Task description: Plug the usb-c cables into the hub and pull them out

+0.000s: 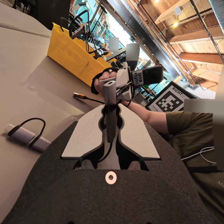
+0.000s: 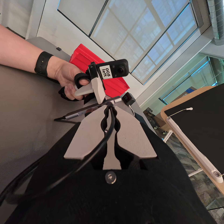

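Note:
My left gripper [image 1: 110, 107] is shut on a long grey hub [image 1: 109, 97] and holds it above the table, its free end pointing away from me. The hub's own black lead [image 1: 106, 153] hangs back between the fingers. My right gripper [image 2: 110, 107] is shut on a black usb-c cable [image 2: 112, 122]. The cable's plug end [image 2: 109, 104] meets the side of the hub [image 2: 95, 107]; I cannot tell how deep it sits. The right gripper [image 1: 122, 93] also shows in the left wrist view, against the hub's side. The left gripper [image 2: 101, 95] shows in the right wrist view.
An orange-tipped cable plug [image 1: 79, 95] and a lilac adapter with a black cable loop [image 1: 30, 138] lie on the grey table [image 1: 30, 84]. A yellow bin [image 1: 72, 57] holds cables. A red bin [image 2: 106, 77], a small black device [image 2: 128, 98] and a marker board [image 1: 169, 101] stand nearby. Less than 4 cm separates the two grippers' tips.

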Demonstrator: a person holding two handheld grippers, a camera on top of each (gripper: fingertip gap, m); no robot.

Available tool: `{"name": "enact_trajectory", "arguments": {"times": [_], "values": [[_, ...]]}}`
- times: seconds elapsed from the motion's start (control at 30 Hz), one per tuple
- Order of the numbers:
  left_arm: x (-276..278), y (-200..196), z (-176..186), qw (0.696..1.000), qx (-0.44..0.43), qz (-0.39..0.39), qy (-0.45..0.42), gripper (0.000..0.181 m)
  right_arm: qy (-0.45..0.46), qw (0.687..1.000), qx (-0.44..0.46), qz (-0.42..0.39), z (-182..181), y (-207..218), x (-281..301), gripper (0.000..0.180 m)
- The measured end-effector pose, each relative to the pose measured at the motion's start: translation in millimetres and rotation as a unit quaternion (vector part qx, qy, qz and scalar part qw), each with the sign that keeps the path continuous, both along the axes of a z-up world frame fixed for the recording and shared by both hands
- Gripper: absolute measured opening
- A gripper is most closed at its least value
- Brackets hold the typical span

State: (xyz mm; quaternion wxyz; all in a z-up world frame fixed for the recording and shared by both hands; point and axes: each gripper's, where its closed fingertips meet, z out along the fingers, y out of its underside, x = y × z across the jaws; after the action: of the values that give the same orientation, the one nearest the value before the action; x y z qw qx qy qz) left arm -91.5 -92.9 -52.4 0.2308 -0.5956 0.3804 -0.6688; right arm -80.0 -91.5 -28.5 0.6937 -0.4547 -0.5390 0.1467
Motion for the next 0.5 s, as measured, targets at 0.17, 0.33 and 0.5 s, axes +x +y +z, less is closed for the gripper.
{"name": "enact_trajectory", "arguments": {"times": [0.17,0.33,0.5], "values": [[-5,-6,4,0.999,-0.036,-0.023,0.005,0.011,-0.012,1.000,0.017,-0.011,1,-1,-3,0.013],[-8,-9,4,0.997,-0.070,-0.036,0.014,0.009,-0.022,1.000,0.021,-0.007,1,-4,-8,0.014],[-5,-27,-3,0.989,-0.105,-0.099,0.037,0.009,-0.068,0.997,0.018,0.013,-11,-14,-20,0.012]]}}
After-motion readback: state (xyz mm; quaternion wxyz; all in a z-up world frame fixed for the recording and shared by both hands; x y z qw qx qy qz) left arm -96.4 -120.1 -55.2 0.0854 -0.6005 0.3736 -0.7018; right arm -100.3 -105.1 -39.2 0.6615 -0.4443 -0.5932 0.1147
